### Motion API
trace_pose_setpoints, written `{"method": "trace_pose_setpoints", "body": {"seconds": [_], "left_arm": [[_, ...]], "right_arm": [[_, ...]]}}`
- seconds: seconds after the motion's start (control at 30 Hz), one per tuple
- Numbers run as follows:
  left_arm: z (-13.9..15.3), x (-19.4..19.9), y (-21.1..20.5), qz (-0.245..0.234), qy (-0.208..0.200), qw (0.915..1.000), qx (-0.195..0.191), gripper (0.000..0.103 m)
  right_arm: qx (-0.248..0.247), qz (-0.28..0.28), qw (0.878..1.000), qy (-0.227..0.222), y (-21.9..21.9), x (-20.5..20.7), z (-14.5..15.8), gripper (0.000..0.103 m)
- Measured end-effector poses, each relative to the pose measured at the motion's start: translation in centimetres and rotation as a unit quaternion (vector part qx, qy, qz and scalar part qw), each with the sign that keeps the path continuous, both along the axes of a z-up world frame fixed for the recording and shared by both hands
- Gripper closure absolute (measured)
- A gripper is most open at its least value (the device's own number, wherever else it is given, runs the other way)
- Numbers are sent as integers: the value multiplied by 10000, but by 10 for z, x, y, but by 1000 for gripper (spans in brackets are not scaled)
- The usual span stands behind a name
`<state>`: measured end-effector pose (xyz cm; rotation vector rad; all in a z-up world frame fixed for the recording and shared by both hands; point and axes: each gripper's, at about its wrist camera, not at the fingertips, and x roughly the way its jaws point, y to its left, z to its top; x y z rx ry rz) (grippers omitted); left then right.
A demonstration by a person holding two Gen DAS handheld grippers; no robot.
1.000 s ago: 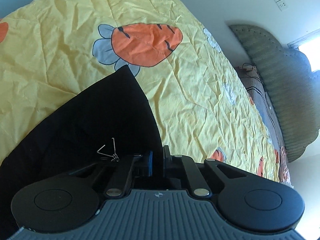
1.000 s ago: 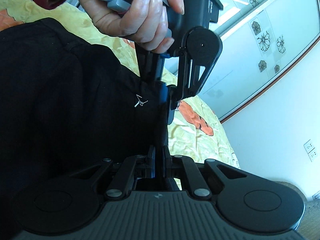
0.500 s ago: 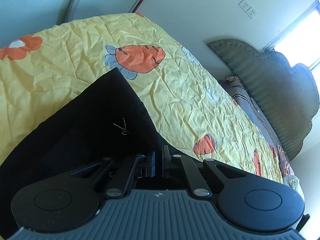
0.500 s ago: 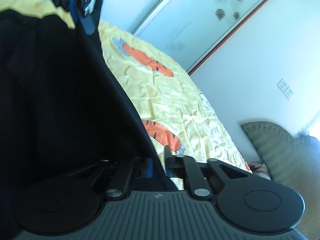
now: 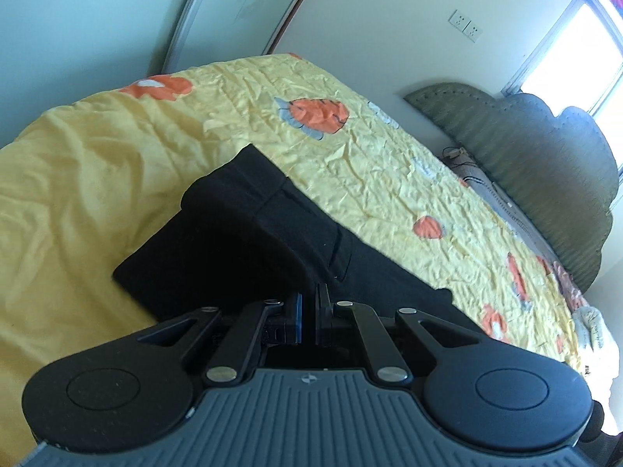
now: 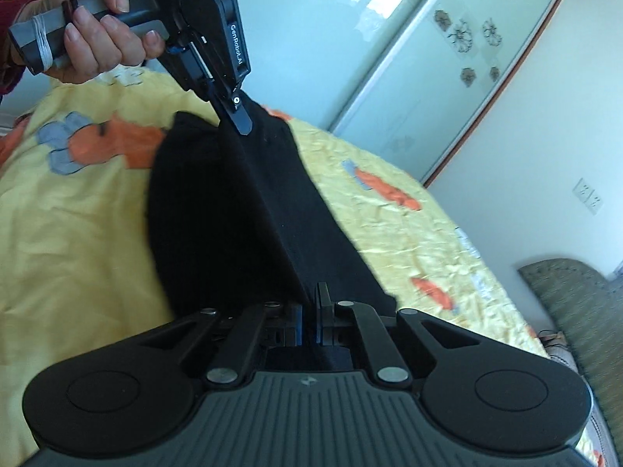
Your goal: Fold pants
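Black pants [image 6: 249, 225] lie on a bed's yellow carrot-print sheet [image 6: 78, 241], their edge lifted taut between both claws. The right claw [image 6: 310, 307] is pressed together, pinching the near end; its fingertips are buried in dark cloth. The left claw [image 6: 240, 120], held by a hand [image 6: 97, 39], pinches the far end. From the left wrist, folds blend into black; the left claw [image 5: 309, 305] grips fabric.

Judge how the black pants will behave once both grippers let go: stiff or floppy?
Probably floppy: the black pants stretch taut between the left gripper and right gripper while the rest sags onto the yellow bedspread. Released, they would likely collapse in soft folds, not roll.
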<state>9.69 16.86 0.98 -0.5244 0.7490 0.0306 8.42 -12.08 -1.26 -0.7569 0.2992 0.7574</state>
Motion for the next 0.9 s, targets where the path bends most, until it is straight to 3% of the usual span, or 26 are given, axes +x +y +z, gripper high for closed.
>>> {"method": "trace_pose_setpoints", "body": {"seconds": [0.13,0.33,0.47,0.53,0.57,0.6,0.67,0.73,0.77,0.9], "left_arm": [[-15,-9,4,33,232,9997,-35,96],[-3,-26,4,172,133,9998,-36,96],[-6,-28,0,187,84,9993,309,96],[-24,-20,12,305,398,9987,-125,96],[-30,-19,20,431,422,9972,-441,83],[-32,-20,30,638,361,9948,-713,81],[-28,-22,43,1038,148,9906,-876,78],[-21,-21,47,1232,-20,9902,-664,79],[-19,-20,46,1257,-51,9907,-519,90],[-14,-25,34,1338,-108,9909,-102,91]], "right_arm": [[-27,1,9997,242,14,-11,-8,97],[74,-29,9992,402,7,-23,-15,97],[210,-1,9983,535,3,-29,-25,97],[289,-17,9977,620,1,-41,-31,98],[282,-30,9976,626,-1,-48,-35,98],[283,-32,9978,606,-1,-49,-36,97],[354,-44,9975,603,-2,-51,-38,97],[413,-47,9972,627,-4,-50,-38,97],[429,-53,9971,625,-4,-50,-38,97],[518,-82,9969,594,-4,-52,-38,97]]}}
